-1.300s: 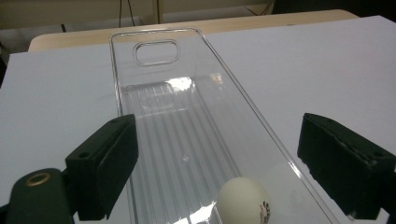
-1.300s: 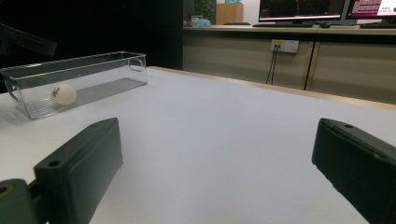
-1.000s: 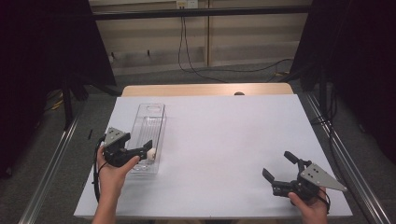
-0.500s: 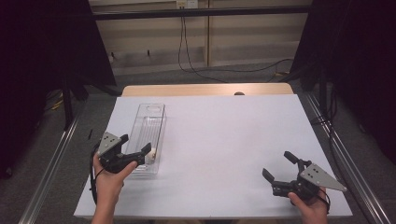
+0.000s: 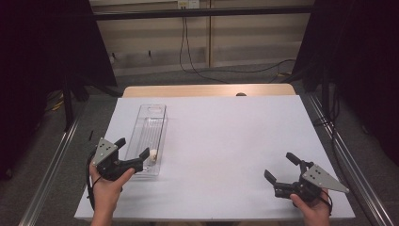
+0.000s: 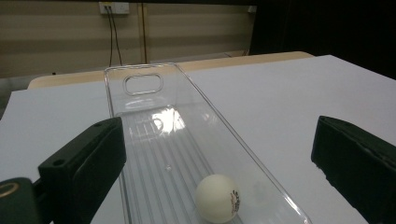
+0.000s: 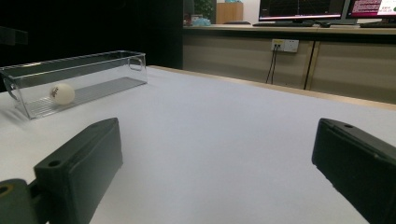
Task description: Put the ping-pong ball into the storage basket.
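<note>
Ping-pong ball (image 6: 218, 198), white with a small printed mark, lies on the ribbed floor of a long clear plastic tray (image 6: 140, 84), at the tray's near end, close to its right wall as the left gripper view has it. From the high view the ball (image 5: 153, 154) sits just beyond the left gripper (image 5: 129, 153); from the right gripper view it shows through the tray's wall (image 7: 61, 93).

Left gripper: jaws have just been opening and now stand wide, nothing between the pads; they straddle the tray's near end with the ball loose ahead of them. Ball released.

Right gripper (image 5: 278, 168): jaws spread, empty, resting low over the bare white table (image 5: 226, 141), well apart from the tray.

Handling, as a judgement: ball looks very light, hollow, stiff-shelled and smooth, so it should roll at a nudge and squirt from a hard or off-centre pinch. Best hold is across its widest girth, pads square on opposite sides, gentle squeeze. Tray walls narrow the approach; come from above, along the tray's length.
</note>
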`<action>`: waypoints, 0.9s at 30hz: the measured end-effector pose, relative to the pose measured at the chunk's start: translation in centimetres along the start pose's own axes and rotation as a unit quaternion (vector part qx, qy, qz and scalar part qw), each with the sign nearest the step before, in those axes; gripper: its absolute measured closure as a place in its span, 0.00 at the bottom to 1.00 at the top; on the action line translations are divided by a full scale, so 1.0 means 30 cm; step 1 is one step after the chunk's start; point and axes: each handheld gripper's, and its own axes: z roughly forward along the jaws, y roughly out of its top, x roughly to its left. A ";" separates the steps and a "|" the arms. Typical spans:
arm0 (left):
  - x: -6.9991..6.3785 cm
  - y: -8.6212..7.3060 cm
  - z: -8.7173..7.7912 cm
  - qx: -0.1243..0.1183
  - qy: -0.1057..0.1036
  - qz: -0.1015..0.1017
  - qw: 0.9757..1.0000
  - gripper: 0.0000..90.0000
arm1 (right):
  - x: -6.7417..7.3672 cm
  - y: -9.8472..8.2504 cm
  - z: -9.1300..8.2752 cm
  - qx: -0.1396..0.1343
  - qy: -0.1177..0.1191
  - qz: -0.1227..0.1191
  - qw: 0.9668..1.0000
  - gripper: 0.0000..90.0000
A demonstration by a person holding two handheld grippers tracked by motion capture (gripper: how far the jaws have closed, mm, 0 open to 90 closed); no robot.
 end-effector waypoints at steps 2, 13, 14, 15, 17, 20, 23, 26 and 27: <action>0.001 -0.007 -0.006 -0.001 0.003 0.000 1.000 0.04 | 0.000 0.000 0.000 0.000 0.001 0.000 1.000 0.01; 0.015 -0.029 -0.031 -0.004 0.001 -0.009 1.000 0.03 | 0.000 0.000 0.002 -0.002 -0.001 -0.002 1.000 0.02; 0.016 -0.029 -0.034 -0.006 0.002 -0.009 1.000 0.04 | 0.000 0.000 0.002 -0.002 -0.001 -0.002 1.000 0.02; 0.015 -0.030 -0.035 -0.010 0.004 -0.013 1.000 0.03 | 0.000 0.000 0.002 -0.002 0.000 -0.003 1.000 0.02; 0.016 -0.033 -0.039 -0.006 0.004 -0.008 1.000 0.04 | 0.002 0.001 0.002 -0.003 0.001 0.001 1.000 0.02; 0.016 -0.039 -0.042 -0.006 0.003 -0.009 1.000 0.03 | 0.001 0.001 0.002 -0.002 -0.001 0.001 1.000 0.02; 0.017 -0.046 -0.046 -0.005 0.005 -0.007 1.000 0.03 | 0.002 0.000 0.003 -0.001 0.000 0.000 1.000 0.02; 0.018 -0.057 -0.052 -0.006 0.000 -0.008 1.000 0.03 | 0.002 0.000 0.003 -0.001 0.000 -0.001 1.000 0.02; 0.019 -0.059 -0.055 -0.009 0.004 -0.006 1.000 0.03 | 0.001 0.000 0.002 -0.002 0.000 -0.003 1.000 0.02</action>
